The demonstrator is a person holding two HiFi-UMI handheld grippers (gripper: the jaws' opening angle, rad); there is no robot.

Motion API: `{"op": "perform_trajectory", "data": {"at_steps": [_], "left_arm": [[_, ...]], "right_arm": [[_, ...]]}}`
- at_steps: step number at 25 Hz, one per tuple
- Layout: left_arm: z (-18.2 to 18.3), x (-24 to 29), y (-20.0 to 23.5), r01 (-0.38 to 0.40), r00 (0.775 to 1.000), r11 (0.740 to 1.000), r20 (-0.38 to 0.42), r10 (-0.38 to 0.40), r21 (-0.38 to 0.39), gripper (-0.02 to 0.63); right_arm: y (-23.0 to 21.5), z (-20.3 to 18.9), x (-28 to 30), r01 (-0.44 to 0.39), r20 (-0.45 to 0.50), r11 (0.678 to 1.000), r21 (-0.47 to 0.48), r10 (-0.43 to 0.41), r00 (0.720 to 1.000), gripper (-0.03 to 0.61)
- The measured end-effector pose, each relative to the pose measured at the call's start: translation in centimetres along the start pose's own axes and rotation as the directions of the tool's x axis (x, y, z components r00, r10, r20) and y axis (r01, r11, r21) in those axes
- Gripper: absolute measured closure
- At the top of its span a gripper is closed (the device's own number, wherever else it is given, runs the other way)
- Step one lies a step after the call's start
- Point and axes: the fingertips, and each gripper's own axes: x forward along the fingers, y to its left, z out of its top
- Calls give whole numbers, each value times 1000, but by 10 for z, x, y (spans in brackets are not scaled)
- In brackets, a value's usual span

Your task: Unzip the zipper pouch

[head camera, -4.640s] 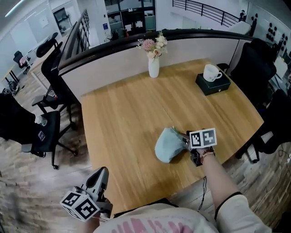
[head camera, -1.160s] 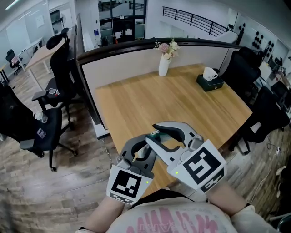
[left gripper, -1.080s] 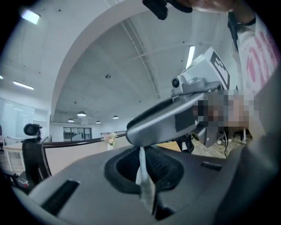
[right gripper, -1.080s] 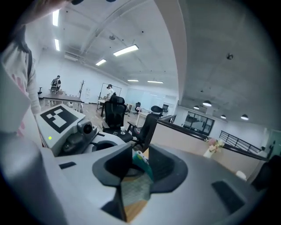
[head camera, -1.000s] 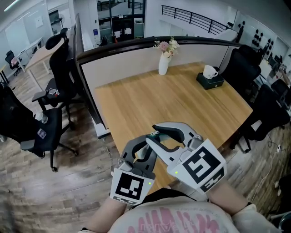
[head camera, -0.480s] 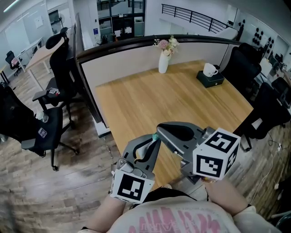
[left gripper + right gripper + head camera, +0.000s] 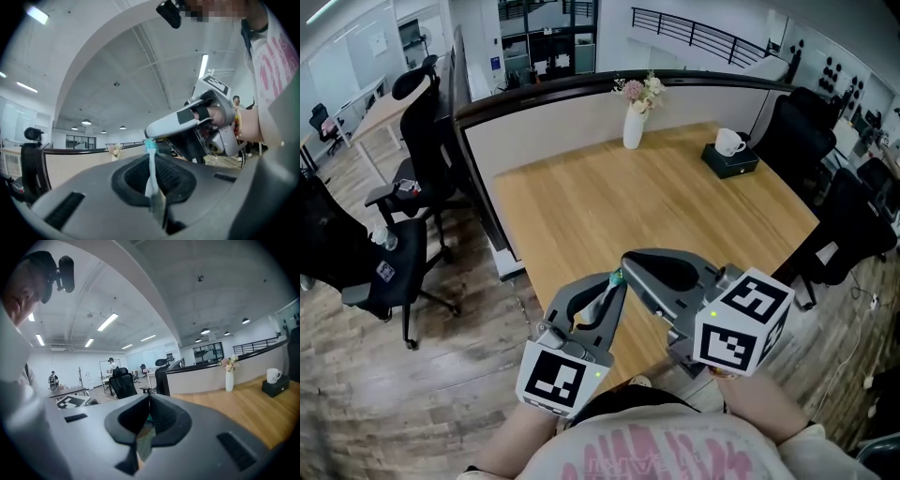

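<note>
Zipper pouch of pale blue fabric [image 7: 151,176] hangs raised above the near edge of the wooden worktop [image 7: 675,206]. The left tool [image 7: 616,283] is clenched on its fabric. The right tool [image 7: 628,263] is clenched on what seems its teal zipper end [image 7: 150,146].

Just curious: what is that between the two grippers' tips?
A thin teal strip, pinched by the left gripper and the right gripper; the left gripper view shows it.
</note>
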Motion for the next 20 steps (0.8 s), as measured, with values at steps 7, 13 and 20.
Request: {"op": "perform_trajectory", "data": {"at_steps": [7,13,20], "left_arm": [[-6,-4,-4,-11,1000,997,-11,10,-78,606],[-3,0,-10,-17,1000,993,-15,16,-117,606],[-5,26,-17,-73,997,989,-41,68,-130,606]], "right_arm": [[-3,-7,-4,10,30,999,48,-11,999,577],[-14,-6,-17,14,56,998,66,-18,998,578],[-50,-10,-29,1,66,997,79,-6,998,578]]}}
